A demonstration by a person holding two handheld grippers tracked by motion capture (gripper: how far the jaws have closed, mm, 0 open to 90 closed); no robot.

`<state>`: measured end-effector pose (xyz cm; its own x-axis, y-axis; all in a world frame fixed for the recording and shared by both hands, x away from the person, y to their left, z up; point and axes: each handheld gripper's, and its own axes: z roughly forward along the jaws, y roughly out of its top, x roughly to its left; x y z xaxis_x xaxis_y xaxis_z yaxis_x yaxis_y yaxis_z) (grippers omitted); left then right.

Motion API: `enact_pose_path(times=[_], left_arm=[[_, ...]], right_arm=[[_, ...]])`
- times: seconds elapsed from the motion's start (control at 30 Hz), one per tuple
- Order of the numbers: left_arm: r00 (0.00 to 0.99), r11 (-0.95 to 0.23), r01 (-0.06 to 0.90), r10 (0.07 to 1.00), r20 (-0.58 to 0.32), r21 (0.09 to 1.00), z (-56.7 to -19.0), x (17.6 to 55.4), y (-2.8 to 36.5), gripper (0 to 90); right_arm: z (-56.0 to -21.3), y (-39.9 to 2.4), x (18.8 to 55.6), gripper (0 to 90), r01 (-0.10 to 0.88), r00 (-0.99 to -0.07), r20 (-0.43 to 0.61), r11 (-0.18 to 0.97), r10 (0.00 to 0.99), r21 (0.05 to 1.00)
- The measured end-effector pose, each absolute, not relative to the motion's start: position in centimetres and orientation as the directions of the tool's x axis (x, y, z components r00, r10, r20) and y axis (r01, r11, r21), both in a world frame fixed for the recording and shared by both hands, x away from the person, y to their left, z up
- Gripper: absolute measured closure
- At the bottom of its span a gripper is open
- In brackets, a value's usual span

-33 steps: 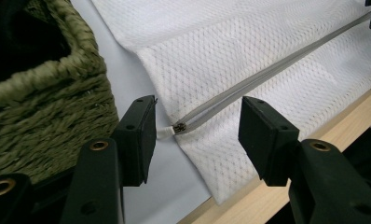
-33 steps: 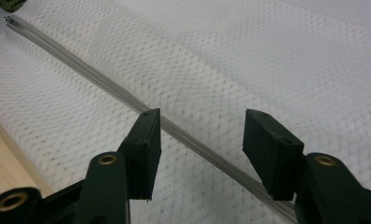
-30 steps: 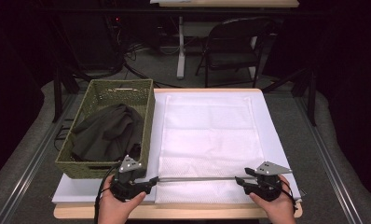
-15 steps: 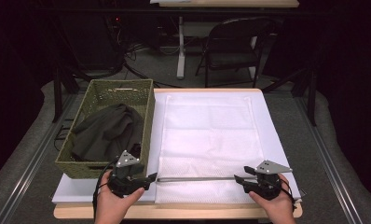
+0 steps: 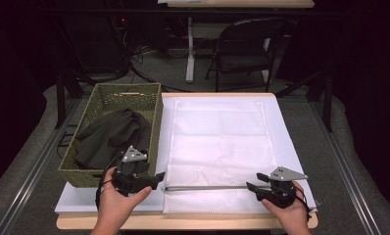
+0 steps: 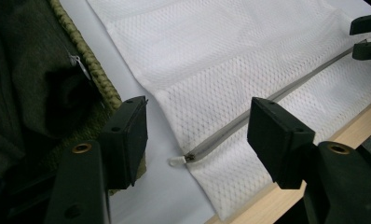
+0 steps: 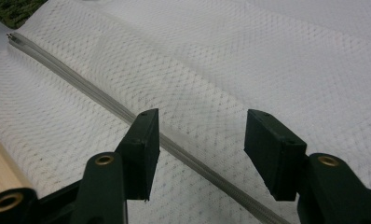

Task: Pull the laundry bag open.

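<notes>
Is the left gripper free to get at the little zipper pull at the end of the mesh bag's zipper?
Probably yes: the left gripper is open, the zipper pull lies bare just ahead, and nothing sits between them.

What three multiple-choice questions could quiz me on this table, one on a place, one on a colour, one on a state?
1. Where does the dark garment lie?
A. in the woven basket
B. on the mesh bag
C. on the chair

2. What colour is the mesh laundry bag?
A. green
B. white
C. black

3. How does the left tool stand?
A. clamped on the zipper pull
C. gripping the basket rim
B. open, holding nothing

Answers: 1 A, the garment fills the basket left of the bag. 2 B, its mesh is white throughout. 3 B, its pads stand apart above the zipper end, having just been opening.
</notes>
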<state>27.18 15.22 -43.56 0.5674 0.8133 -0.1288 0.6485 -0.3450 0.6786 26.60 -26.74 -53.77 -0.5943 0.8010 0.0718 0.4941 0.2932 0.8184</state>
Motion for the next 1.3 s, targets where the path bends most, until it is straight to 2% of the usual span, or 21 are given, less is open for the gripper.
enact_pose_path(times=[0.1, 0.23, 0.33, 0.67, 1.0, 1.3], left_arm=[[0.563, -0.350, 0.648, 0.818, -0.116, 0.677, -43.2, 27.4, 15.1, 35.0], [0.562, -0.359, 0.660, 0.819, -0.116, 0.660, -42.5, 28.1, 15.0, 25.0], [0.554, -0.360, 0.677, 0.824, -0.122, 0.641, -42.1, 29.1, 15.3, 23.0], [0.514, -0.338, 0.685, 0.852, -0.100, 0.646, -40.9, 32.2, 17.1, 22.8], [0.401, -0.265, 0.729, 0.913, -0.080, 0.631, -40.4, 36.7, 20.8, 22.7], [0.347, -0.247, 0.756, 0.936, -0.051, 0.606, -39.9, 39.5, 23.2, 21.3]], right_arm=[[-53.8, -26.8, 26.7, 44.9, 0.493, -0.593, 0.071, 0.293, 0.802, 0.819], [-53.7, -26.7, 26.7, 44.3, 0.490, -0.598, 0.069, 0.295, 0.799, 0.820], [-53.7, -26.6, 26.7, 44.3, 0.489, -0.600, 0.069, 0.298, 0.797, 0.820], [-53.9, -26.6, 27.1, 44.2, 0.493, -0.594, 0.063, 0.301, 0.802, 0.816], [-53.7, -27.0, 26.4, 43.9, 0.485, -0.586, 0.067, 0.284, 0.807, 0.827], [-53.9, -26.8, 26.2, 43.9, 0.492, -0.587, 0.061, 0.297, 0.807, 0.818]])
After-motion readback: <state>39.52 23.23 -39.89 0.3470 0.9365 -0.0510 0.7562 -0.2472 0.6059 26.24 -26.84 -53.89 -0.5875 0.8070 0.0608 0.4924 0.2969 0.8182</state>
